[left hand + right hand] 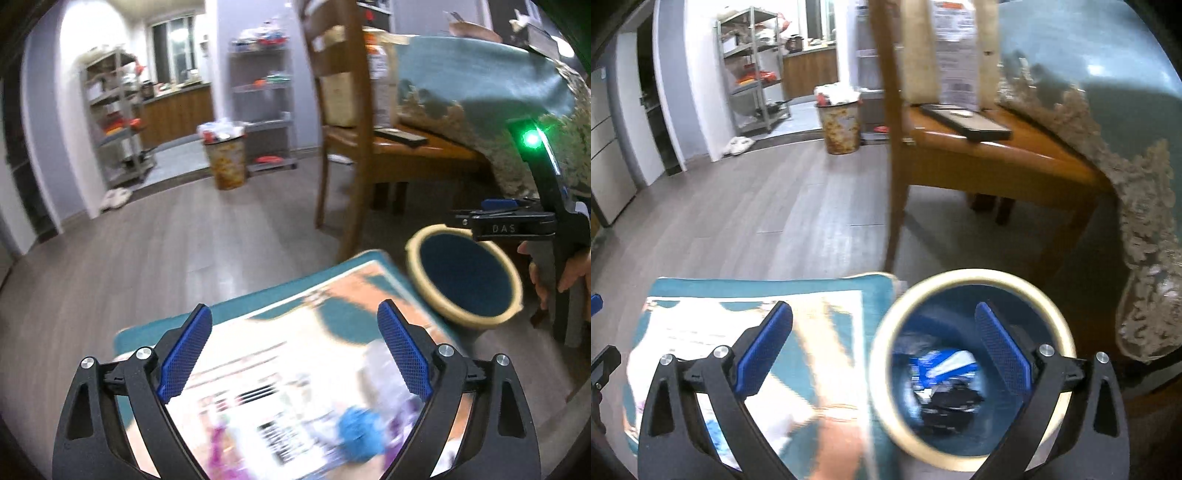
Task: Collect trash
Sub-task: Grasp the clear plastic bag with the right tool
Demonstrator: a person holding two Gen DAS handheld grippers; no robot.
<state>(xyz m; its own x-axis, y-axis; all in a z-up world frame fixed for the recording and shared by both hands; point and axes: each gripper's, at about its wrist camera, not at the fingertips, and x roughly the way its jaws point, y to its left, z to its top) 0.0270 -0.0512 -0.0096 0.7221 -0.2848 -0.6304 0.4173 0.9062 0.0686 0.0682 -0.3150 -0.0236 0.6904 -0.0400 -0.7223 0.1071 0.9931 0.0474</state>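
Note:
A large flat teal and white printed package (295, 332) lies low in front of me, blurred; it also shows in the right wrist view (746, 317). My left gripper (295, 350) is open above it, not holding it. A small blue bin with a cream rim (465, 273) stands right of the package. In the right wrist view the bin (971, 280) holds blue, white and black wrappers (945, 384). My right gripper (882, 354) is open, one finger over the package, the other over the bin's mouth. The right gripper (506, 221) also shows in the left wrist view above the bin.
A wooden chair (960, 147) with a dark flat object (967, 118) on its seat stands just beyond the bin. A table with a teal lace-edged cloth (1108, 129) is at the right. A full patterned waste bin (838, 122) and metal shelves (753, 66) stand far across the wooden floor.

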